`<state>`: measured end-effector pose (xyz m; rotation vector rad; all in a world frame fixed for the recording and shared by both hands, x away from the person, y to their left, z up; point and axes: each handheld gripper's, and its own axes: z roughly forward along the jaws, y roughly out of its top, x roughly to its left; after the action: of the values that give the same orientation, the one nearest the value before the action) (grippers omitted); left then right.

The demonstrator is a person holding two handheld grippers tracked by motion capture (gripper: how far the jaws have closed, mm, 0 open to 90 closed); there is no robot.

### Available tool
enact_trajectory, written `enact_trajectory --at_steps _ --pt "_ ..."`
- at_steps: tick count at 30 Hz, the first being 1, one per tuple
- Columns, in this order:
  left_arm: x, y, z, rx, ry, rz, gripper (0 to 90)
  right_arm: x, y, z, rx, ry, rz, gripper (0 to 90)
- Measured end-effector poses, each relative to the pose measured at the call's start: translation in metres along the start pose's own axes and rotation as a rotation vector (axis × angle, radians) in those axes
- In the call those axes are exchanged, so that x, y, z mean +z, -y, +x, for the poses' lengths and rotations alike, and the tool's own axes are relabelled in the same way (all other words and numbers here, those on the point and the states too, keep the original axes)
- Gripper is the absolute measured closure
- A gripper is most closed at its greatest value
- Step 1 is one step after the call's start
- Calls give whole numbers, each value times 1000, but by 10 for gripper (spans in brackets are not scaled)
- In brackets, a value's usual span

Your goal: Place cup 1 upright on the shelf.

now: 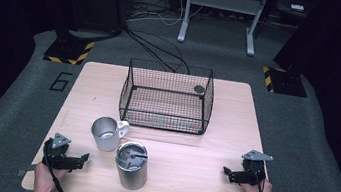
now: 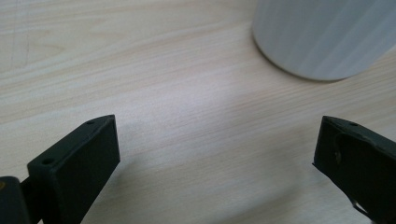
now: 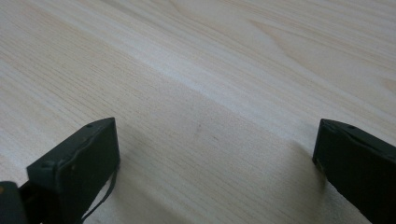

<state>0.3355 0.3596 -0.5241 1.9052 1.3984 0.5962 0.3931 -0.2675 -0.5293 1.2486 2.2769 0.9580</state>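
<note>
A tall steel canister [image 1: 131, 165] stands near the table's front middle, a dark piece lying inside it. Just behind and left of it sits a shorter steel mug [image 1: 106, 133] with a white handle. My left gripper [image 1: 83, 158] rests open at the front left, pointing toward the canister, whose pale wall [image 2: 322, 37] fills the top right of the left gripper view. My right gripper [image 1: 226, 172] rests open at the front right, with bare wood between its jaws [image 3: 215, 135]. A black wire basket [image 1: 167, 97] stands at the back middle with a small dark round object [image 1: 199, 89] at its far right corner.
The wooden table [image 1: 200, 156] stands on grey carpet. Beyond it are cables, a grey desk frame [image 1: 220, 12] and two black stands with yellow-black striped bases [image 1: 69, 50]. A "6" is marked on the floor to the left.
</note>
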Motion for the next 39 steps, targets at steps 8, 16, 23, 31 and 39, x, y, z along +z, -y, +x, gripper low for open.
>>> enact_trajectory --at_steps 8,16,23,31,39 --pt "-21 -10 -11 33 40 -41 1 0 0 0 0 0 0 1" --pt "-43 -22 -26 72 94 -85 1 0 0 0 0 1 -1 1" --pt "-58 -34 -43 129 159 -118 0 0 0 0 1 1 -1 1" --pt "-70 -43 -67 197 256 -152 0 0 0 0 0 1 -1 1" --pt "-73 -51 -92 249 349 -179 0 0 0 0 1 1 -1 1"
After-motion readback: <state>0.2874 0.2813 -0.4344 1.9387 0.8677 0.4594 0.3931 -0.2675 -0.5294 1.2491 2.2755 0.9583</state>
